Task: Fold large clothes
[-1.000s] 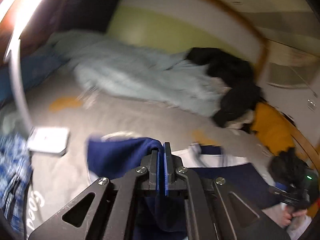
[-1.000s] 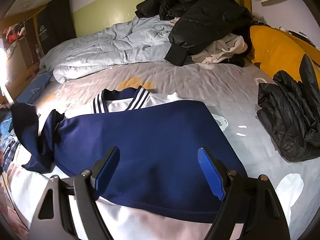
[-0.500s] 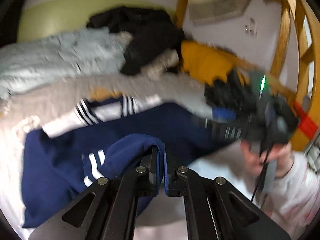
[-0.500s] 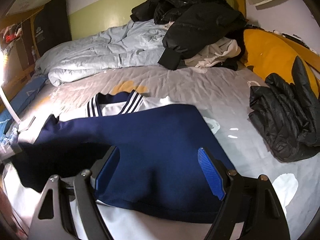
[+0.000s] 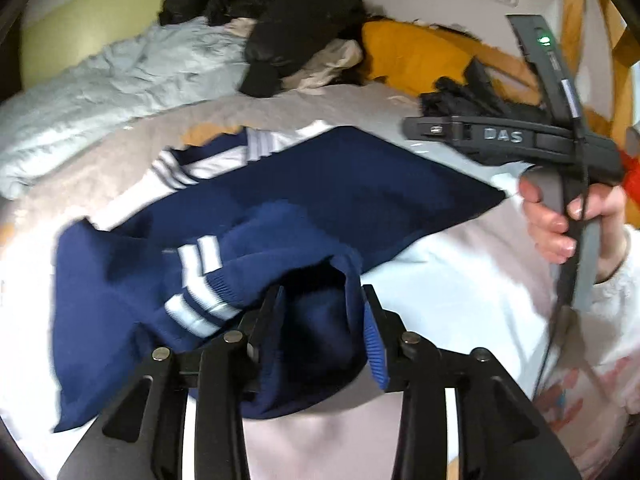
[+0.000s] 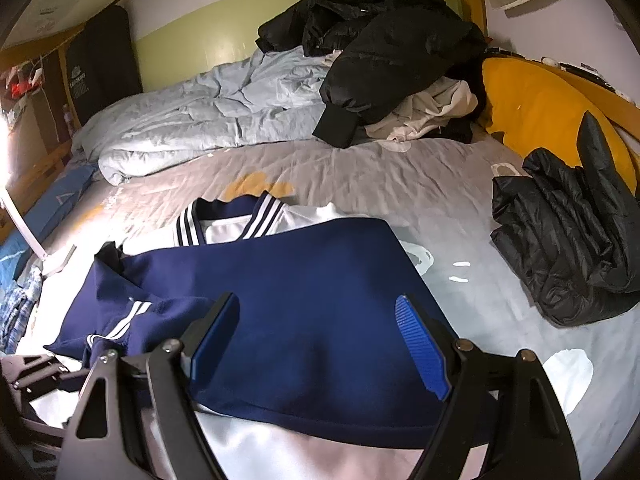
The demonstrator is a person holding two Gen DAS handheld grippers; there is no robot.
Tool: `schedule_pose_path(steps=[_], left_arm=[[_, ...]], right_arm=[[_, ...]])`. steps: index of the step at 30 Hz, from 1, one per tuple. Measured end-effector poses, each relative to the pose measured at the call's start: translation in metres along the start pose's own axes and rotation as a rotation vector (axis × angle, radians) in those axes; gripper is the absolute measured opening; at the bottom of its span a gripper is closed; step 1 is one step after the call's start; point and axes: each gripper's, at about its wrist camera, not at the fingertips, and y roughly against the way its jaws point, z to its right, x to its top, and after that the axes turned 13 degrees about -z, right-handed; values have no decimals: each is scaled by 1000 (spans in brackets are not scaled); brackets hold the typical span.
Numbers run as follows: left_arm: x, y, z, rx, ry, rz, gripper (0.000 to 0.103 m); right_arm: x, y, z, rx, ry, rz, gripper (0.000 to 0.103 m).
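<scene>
Sweater (image 6: 304, 280): navy, white-striped cuff and collar, lying flat on bed (image 6: 400, 176), sleeve folded across its body.
Left gripper (image 5: 322, 316): jaws apart, sleeve cuff between.
Right gripper (image 6: 316, 332): jaws apart, over sweater's hem.

Left gripper (image 5: 322, 312) jaws now parting; were clamped on navy sleeve (image 5: 224, 280) 1 s and 0.5 s ago. Sleeve, striped cuff incl., now lying across navy sweater (image 6: 304, 304) body, no longer hanging off to left. Right gripper (image 6: 316, 336) view barely shifting.
</scene>
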Motion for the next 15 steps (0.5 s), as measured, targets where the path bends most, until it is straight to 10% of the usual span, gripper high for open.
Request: schedule_pose_path(steps=[15], left_arm=[[0, 70, -57, 113, 169, 119, 93]], right_arm=[[-1, 6, -1, -1, -1, 16, 79]])
